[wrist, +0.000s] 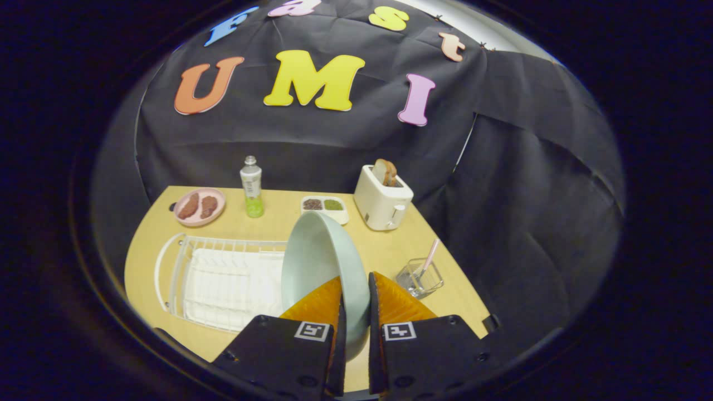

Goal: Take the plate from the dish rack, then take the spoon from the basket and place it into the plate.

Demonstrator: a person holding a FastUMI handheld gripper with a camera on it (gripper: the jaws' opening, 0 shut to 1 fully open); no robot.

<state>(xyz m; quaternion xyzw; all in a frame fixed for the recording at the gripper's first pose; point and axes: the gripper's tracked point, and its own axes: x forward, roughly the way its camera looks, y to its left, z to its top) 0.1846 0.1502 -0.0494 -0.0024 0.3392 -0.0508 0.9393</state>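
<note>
Wooden bench [278, 214] carries all. Left, the rack [223, 278] stands without the plate [320, 262], which hangs tilted on edge, its rim pinched between both fingers of the tool [356, 295]. To do this well, I'd level it and set it flat on bare bench near the basket [420, 278], right, holding a spoon [429, 259]. Far: toaster [381, 200] with bread, pink dish [199, 206] with meat, small tray [325, 207] of two fillings

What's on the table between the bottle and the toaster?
In the gripper view, a small white tray with two fillings sits between the bottle and the toaster.
</note>
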